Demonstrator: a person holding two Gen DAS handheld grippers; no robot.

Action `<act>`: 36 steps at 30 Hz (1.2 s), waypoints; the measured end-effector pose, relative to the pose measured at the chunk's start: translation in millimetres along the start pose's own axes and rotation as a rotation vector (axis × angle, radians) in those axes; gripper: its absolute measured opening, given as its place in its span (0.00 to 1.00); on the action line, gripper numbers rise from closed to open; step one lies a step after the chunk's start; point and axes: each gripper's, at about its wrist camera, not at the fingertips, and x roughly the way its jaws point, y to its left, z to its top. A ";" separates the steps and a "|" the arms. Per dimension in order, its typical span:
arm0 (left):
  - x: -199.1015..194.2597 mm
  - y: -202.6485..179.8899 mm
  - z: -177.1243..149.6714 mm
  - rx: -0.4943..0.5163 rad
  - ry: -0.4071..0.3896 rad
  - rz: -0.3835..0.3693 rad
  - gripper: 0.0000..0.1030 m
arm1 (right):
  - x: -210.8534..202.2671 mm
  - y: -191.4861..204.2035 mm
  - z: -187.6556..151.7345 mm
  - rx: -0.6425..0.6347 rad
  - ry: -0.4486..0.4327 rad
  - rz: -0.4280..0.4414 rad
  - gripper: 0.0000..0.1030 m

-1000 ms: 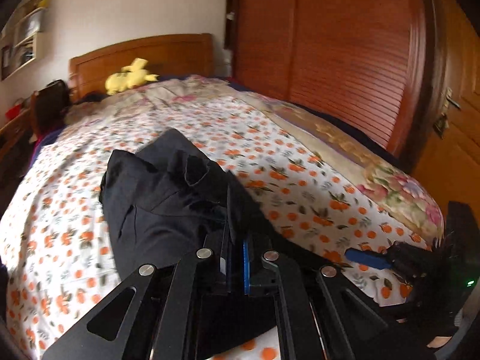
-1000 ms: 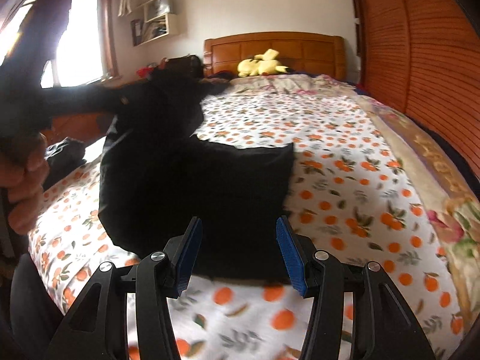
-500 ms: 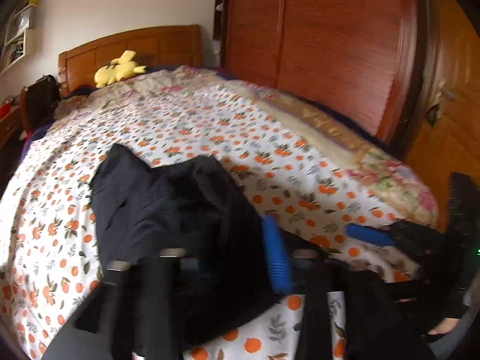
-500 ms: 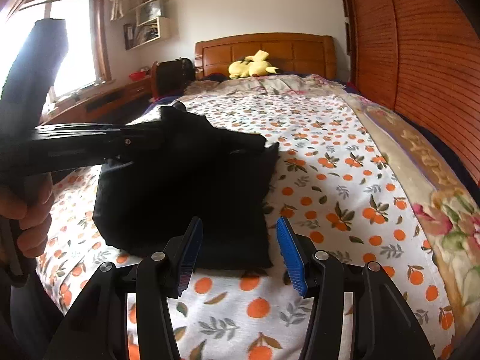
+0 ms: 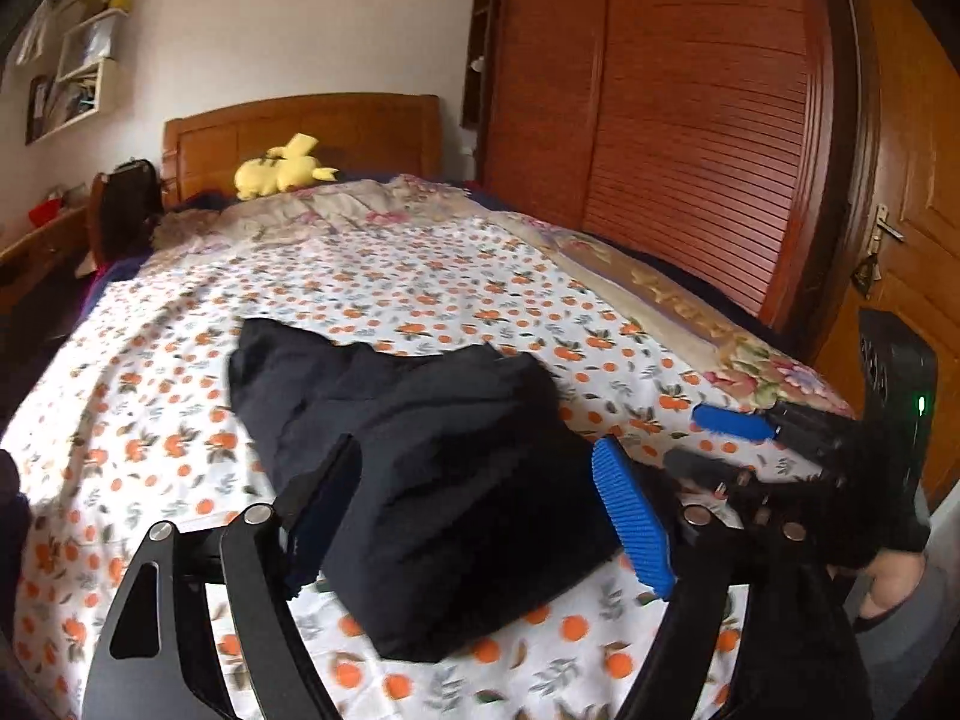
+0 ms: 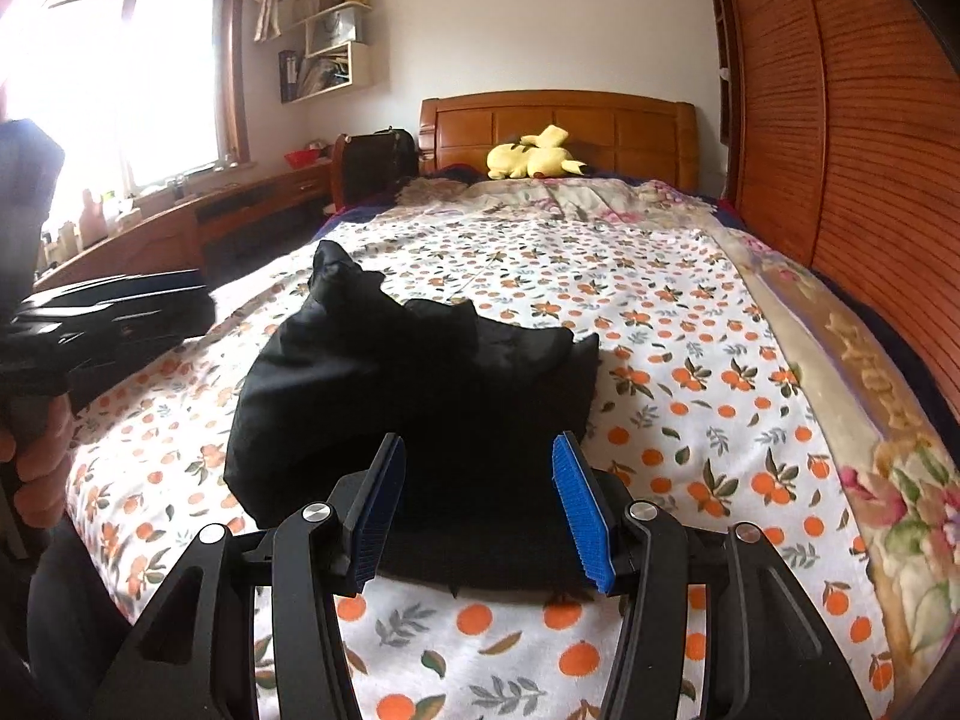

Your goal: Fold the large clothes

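The wide bed with the white, orange-printed sheet (image 6: 678, 360) fills most of both views, its wooden headboard at top centre and the slatted reddish-brown wooden wardrobe (image 5: 690, 120) running down the right edge of each frame. Bare sheet lies open above, right of and below the garment; a strip of beige flowered quilt (image 6: 840, 372) borders the sheet on the right.

The crumpled black garment (image 6: 420, 396) sits bunched in the lower middle of both frames, its near edge close to the bottom of the sheet (the folds are too dark to read).

The left gripper (image 5: 474, 516), at the bottom of its own frame, has just been spreading its jaws; they stand wide apart, with the black cloth lying between them and neither blue pad visibly pressing on it, so it is released. The right gripper (image 6: 486, 510) hangs half-spread at the garment's near edge, grasping nothing.

A small yellow plush toy (image 6: 534, 159) lies against the headboard, upper centre.
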 end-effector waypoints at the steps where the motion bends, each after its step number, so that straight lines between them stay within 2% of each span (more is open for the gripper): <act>1: -3.0 5.0 -1.6 0.001 -0.002 0.008 0.83 | 2.4 2.3 4.8 -0.005 0.001 -0.002 0.48; 12: -30.3 64.3 -29.0 -0.039 -0.015 0.086 0.95 | 23.4 45.6 74.0 -0.071 -0.024 0.067 0.48; 17: -36.1 84.8 -42.9 -0.069 -0.002 0.107 0.96 | 59.5 70.3 102.5 -0.108 0.027 0.094 0.48; 22: -38.4 94.7 -54.8 -0.072 0.007 0.120 0.97 | 94.2 76.8 110.4 -0.123 0.106 0.079 0.48; 28: -42.6 103.4 -66.5 -0.086 0.009 0.124 0.97 | 113.9 73.0 98.0 -0.122 0.188 0.069 0.47; 29: -43.3 103.4 -67.2 -0.087 0.009 0.124 0.97 | 115.2 72.4 95.4 -0.121 0.197 0.067 0.44; 31: -44.2 105.7 -70.2 -0.092 0.009 0.126 0.97 | 115.7 72.6 91.3 -0.119 0.212 0.075 0.22; 32: -44.7 107.0 -71.9 -0.095 0.010 0.126 0.97 | 114.8 72.9 89.1 -0.119 0.218 0.084 0.17; 34: -45.9 108.8 -75.1 -0.103 0.013 0.123 0.97 | 109.2 74.3 87.0 -0.128 0.206 0.083 0.09; 36: -47.6 108.7 -77.7 -0.103 0.013 0.122 0.97 | 96.0 73.9 88.3 -0.114 0.148 0.090 0.06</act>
